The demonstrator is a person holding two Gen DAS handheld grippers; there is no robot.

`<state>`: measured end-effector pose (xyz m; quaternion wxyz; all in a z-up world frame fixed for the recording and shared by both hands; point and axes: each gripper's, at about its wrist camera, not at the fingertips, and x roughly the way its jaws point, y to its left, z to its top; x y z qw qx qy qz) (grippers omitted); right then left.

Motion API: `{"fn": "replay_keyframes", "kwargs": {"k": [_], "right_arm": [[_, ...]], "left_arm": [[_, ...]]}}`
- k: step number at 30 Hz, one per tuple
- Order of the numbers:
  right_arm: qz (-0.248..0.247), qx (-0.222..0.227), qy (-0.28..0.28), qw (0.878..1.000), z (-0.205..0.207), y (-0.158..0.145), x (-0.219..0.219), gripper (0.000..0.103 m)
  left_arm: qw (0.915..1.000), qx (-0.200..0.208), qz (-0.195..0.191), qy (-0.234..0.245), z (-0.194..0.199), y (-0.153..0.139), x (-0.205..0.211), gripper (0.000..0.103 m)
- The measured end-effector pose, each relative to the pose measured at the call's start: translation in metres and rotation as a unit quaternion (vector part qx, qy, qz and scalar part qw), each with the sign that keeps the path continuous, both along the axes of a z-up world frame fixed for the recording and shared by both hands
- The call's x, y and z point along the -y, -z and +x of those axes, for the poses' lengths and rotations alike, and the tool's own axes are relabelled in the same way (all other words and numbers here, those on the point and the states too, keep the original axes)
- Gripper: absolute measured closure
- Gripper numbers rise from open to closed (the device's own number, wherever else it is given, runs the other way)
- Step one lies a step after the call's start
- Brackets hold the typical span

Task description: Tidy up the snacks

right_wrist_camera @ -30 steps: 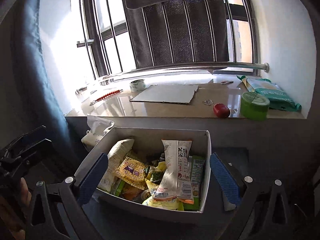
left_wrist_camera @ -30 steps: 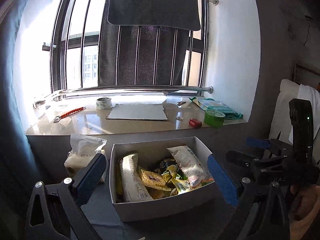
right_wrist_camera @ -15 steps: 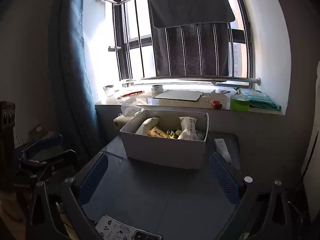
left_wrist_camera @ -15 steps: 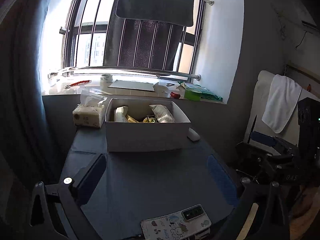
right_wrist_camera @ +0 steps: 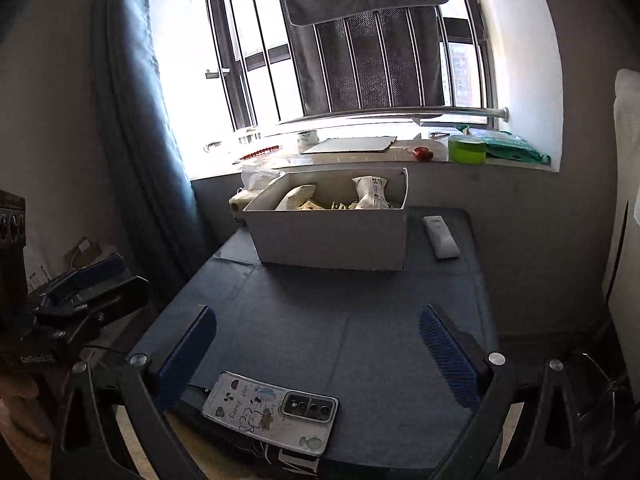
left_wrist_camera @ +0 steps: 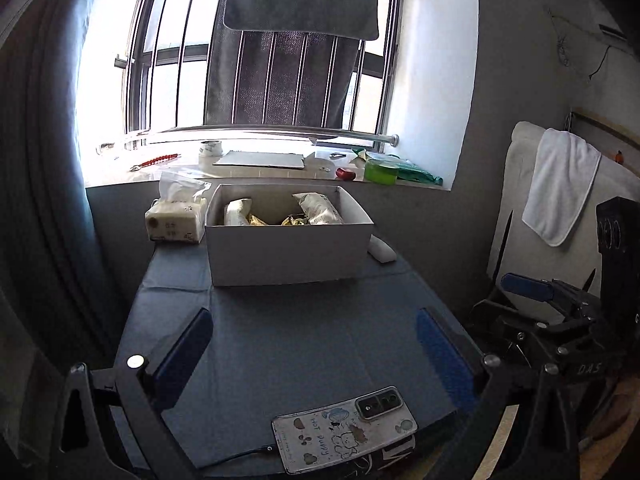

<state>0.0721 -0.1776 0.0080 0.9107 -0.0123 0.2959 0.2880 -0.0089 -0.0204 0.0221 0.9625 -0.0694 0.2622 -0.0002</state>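
Since a second ago both claws have pulled well back from the box to the near edge of the bench.

Left wrist view: the left claw [left_wrist_camera: 312, 344] hangs wide open with nothing in it, above bare blue bench [left_wrist_camera: 304, 320]. The white box [left_wrist_camera: 288, 248] sits at the far end, snacks [left_wrist_camera: 316, 208] lying inside it, a tissue pack [left_wrist_camera: 176, 220] just beside its left wall. A phone [left_wrist_camera: 344, 432] lies at the near edge; a careless drop of the claw could knock it off.

Right wrist view: the right claw [right_wrist_camera: 320, 344] is likewise spread wide and empty. The remote [right_wrist_camera: 440, 236] lies just right of the box [right_wrist_camera: 332, 240]; a reach from that side could sweep it away. The phone's cable could snag a finger [right_wrist_camera: 188, 352].
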Motion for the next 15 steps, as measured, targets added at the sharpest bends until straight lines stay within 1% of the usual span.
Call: {"fn": "replay_keyframes", "kwargs": {"k": [8, 15], "right_arm": [[-0.008, 0.004, -0.010, 1.000, -0.0060, -0.0002, -0.0069, 0.000], [-0.005, 0.006, -0.012, 1.000, -0.0083, -0.0022, -0.0072, 0.000]], "left_arm": [[1.0000, -0.005, 0.002, 0.000, 0.0017, 0.0019, -0.0017, 0.000], [1.0000, -0.004, 0.000, -0.001, 0.0016, 0.0022, -0.0033, 0.000]]}}
